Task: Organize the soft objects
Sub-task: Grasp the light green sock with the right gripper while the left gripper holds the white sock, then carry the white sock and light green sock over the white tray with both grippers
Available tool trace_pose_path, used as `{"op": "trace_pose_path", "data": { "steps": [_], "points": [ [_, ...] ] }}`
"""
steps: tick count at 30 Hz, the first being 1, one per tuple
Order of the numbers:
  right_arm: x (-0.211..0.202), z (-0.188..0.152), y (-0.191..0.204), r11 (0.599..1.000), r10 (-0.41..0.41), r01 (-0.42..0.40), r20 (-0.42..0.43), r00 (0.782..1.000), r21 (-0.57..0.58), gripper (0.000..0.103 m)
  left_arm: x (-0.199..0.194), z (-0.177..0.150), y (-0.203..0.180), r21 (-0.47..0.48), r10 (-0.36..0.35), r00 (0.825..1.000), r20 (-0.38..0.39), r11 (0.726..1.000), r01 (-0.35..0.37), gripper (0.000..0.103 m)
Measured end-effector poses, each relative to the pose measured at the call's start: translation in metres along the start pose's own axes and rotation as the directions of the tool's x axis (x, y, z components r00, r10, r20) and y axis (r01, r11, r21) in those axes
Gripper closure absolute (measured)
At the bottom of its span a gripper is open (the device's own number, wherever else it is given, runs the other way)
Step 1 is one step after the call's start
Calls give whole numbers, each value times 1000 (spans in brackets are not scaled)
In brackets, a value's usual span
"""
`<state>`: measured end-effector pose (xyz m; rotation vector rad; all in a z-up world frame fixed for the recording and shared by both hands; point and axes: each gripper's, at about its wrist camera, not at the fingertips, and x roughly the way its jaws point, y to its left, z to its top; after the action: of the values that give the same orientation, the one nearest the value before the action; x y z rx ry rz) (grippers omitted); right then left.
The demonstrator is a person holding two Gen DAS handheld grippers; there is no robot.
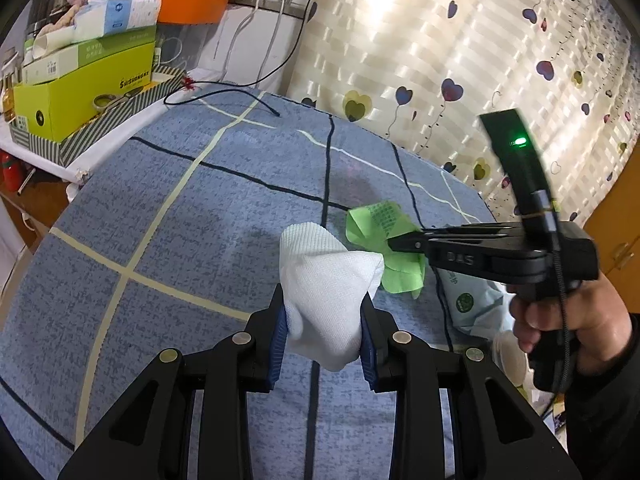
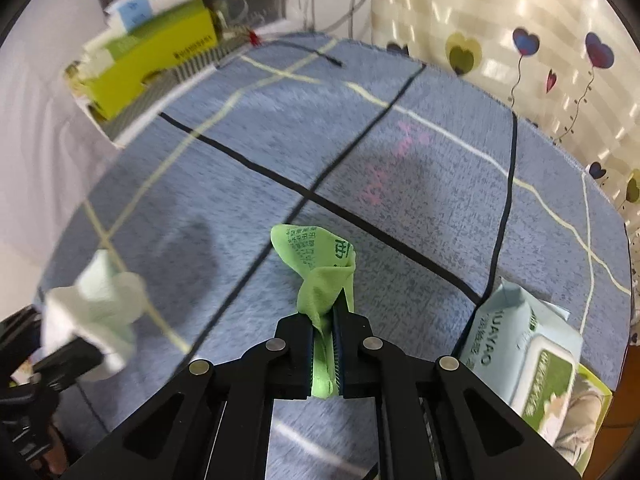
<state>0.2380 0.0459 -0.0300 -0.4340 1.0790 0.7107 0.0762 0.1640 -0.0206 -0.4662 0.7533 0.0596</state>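
My left gripper (image 1: 325, 320) is shut on a white sock (image 1: 328, 280) and holds it above the blue checked cloth (image 1: 180, 208). My right gripper (image 2: 325, 320) is shut on a crumpled green cloth with printed text (image 2: 316, 264), also above the blue cloth (image 2: 400, 184). In the left wrist view the right gripper (image 1: 394, 245) comes in from the right, with the green cloth (image 1: 380, 228) just behind the sock. In the right wrist view the sock (image 2: 96, 300) and the left gripper (image 2: 86, 346) show blurred at the left edge.
A pack of wet wipes (image 2: 528, 352) lies at the cloth's right edge, also in the left wrist view (image 1: 468, 300). Yellow-green boxes (image 1: 80, 92) and an orange tray (image 1: 188, 4) stack on a shelf at the back left. A black cable (image 1: 224, 92) lies on the far cloth. A heart-patterned curtain (image 1: 460, 60) hangs behind.
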Motion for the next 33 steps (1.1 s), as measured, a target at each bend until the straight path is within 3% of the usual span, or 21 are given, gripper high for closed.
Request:
{"op": "trace_pose_path", "data": {
  "steps": [15, 33],
  "points": [
    [-105, -56, 22, 996, 84, -90, 230, 969, 15, 95, -30, -10, -40, 66, -26, 999, 33, 998, 24, 71],
    [-179, -141, 15, 991, 80, -116, 377, 923, 74, 95, -60, -28, -99, 158, -83, 995, 46, 985, 75, 71]
  ]
}}
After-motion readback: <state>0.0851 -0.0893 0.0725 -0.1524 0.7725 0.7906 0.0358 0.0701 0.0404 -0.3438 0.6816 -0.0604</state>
